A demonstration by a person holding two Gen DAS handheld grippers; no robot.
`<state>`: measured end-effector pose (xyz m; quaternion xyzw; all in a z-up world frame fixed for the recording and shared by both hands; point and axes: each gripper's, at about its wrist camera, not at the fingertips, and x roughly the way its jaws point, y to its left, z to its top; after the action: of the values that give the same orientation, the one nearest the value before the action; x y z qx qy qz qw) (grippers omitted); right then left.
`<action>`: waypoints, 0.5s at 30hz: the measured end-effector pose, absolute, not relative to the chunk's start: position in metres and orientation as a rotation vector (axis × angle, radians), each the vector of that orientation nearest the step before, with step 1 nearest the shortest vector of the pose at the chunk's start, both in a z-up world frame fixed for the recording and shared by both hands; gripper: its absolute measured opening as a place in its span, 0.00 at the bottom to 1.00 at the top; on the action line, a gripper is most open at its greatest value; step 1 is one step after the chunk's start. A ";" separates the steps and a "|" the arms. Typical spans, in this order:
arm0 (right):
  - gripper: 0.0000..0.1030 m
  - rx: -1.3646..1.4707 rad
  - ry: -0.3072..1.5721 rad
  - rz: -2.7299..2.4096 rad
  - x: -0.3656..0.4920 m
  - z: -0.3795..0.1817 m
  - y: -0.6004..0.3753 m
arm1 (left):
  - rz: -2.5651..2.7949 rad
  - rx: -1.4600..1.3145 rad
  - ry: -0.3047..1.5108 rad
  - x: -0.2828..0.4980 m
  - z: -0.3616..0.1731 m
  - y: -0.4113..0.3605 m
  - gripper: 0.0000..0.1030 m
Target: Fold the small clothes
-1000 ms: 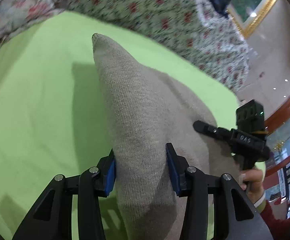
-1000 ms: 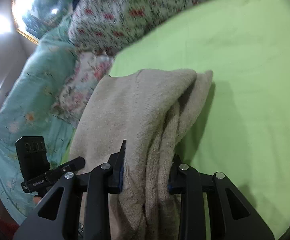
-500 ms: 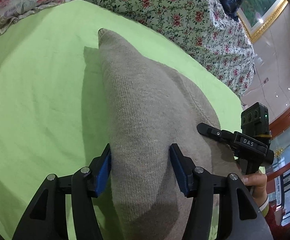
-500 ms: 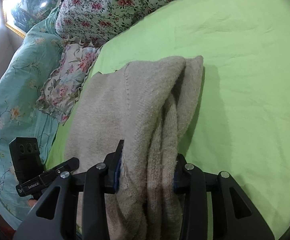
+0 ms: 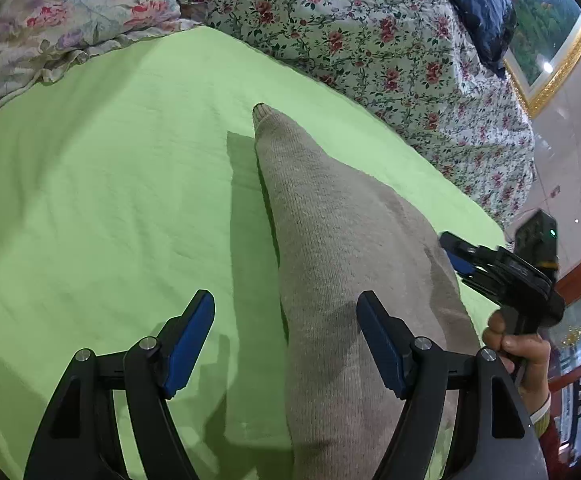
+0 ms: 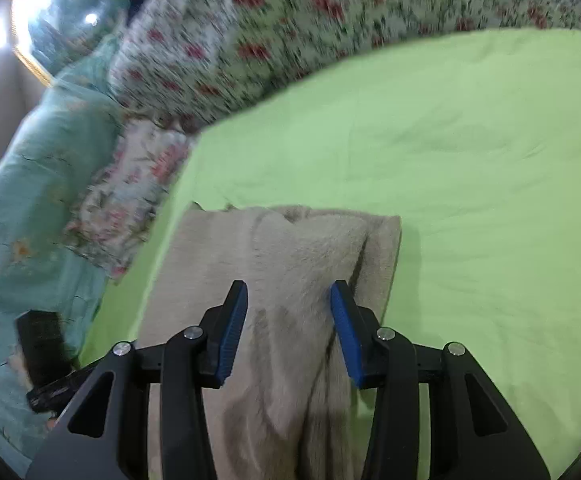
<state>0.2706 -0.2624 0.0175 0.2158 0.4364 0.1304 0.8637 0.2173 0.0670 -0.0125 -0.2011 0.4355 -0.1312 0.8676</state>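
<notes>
With the folded beige knit garment [image 5: 342, 264] lying on the green bedsheet [image 5: 110, 200] near the bed's edge, both left tongs [image 5: 286, 340] and right tongs [image 6: 288, 320] are opening off it, so the release is in hand and next comes withdrawing clear.

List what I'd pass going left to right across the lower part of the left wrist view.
Green sheet → the left hand-held gripper's left pad → beige knitted garment → its right pad → the hand holding the right hand-held gripper.
</notes>
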 end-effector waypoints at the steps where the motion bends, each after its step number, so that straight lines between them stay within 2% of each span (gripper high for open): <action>1: 0.35 0.447 0.938 0.269 0.276 0.012 -0.260 | -0.271 -0.415 0.915 0.218 -0.014 0.066 0.72; 4: 0.11 0.436 0.903 0.283 0.275 0.016 -0.258 | -0.267 -0.396 0.930 0.219 -0.016 0.057 0.70; 5: 0.08 0.440 0.866 0.296 0.271 0.021 -0.260 | -0.273 -0.381 0.926 0.220 -0.014 0.052 0.70; 8: 0.08 0.442 0.808 0.292 0.259 0.032 -0.270 | -0.296 -0.343 0.946 0.222 -0.016 0.033 0.68; 15: 0.07 0.473 0.914 0.196 0.260 -0.006 -0.290 | -0.302 -0.273 1.013 0.223 -0.027 -0.001 0.67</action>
<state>0.2597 -0.2901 -0.0056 0.2258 0.4362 0.0934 0.8660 0.2227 -0.0013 -0.0270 -0.1300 0.4817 -0.1434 0.8547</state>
